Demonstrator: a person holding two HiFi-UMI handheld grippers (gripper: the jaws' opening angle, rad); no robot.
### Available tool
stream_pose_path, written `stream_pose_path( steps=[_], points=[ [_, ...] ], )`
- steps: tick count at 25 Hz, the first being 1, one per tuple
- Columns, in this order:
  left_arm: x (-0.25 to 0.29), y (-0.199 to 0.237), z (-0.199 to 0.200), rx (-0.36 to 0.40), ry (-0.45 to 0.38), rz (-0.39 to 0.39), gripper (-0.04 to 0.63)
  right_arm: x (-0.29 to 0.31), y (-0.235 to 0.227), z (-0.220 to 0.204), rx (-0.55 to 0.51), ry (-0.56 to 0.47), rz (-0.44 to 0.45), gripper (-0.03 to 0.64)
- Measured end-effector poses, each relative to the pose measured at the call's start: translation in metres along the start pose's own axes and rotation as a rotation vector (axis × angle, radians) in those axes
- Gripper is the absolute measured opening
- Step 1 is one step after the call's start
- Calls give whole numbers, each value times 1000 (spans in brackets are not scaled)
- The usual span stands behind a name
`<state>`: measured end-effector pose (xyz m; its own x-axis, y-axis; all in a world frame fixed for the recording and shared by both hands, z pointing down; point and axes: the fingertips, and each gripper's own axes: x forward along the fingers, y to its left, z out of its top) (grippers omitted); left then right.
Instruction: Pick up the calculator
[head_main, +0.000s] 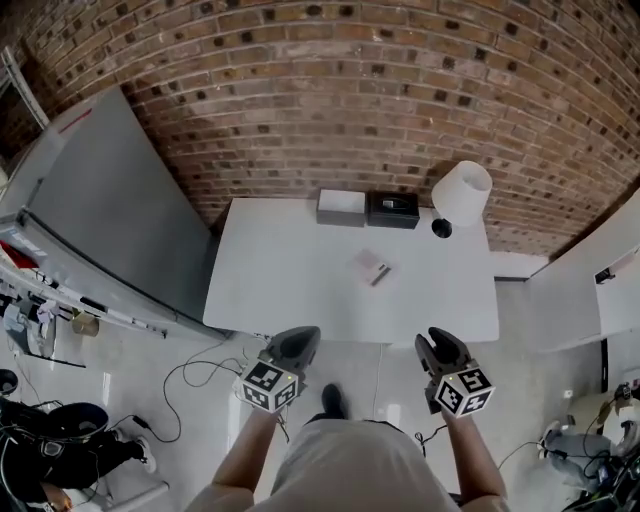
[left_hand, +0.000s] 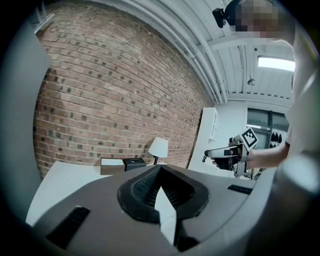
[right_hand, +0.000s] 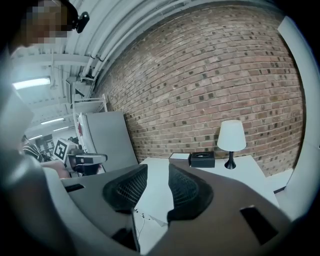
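Head view shows the calculator (head_main: 371, 267) lying flat on the white table (head_main: 270, 290), a little right of the middle and turned at a slant to the table edges. It is well apart from the grey box (head_main: 341, 207), the black box (head_main: 392, 209) and the lamp (head_main: 461, 195), which stand in a row at the far edge by the brick wall.

Both grippers are over the floor at the near side of the table, not yet above it. The left gripper (head_main: 293, 343) has its fingertips together and nothing between them. The right gripper (head_main: 440, 348) has its jaws well apart, also with nothing between them.

The calculator looks small, thin and stiff, so probably it is light. Because it is so low on a smooth top, I think it may slide away when one finger pushes it first. The better hold seems to be across its two long edges, with the open right gripper turned to match its slant and brought down close to the table.
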<state>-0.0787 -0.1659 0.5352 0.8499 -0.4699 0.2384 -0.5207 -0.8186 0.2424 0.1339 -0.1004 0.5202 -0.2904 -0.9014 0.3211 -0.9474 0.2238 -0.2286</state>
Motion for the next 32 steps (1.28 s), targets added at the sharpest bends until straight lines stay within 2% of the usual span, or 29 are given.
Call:
stream_pose_path(
  steps=[6,13,25,32],
  points=[
    [19,32,3,-5,22,-58,13,32,-1,8,7,15,-44,146],
    [41,56,5,-24,33,-72,13,55,-14,7,34,46,-68,144],
    [90,89,-4,-67,87,-22,14,122,-61,-5,95,122,-25,144],
    [152,111,-11,-81,123,21,13,181,-110,-24,117,219,46,144]
  ],
)
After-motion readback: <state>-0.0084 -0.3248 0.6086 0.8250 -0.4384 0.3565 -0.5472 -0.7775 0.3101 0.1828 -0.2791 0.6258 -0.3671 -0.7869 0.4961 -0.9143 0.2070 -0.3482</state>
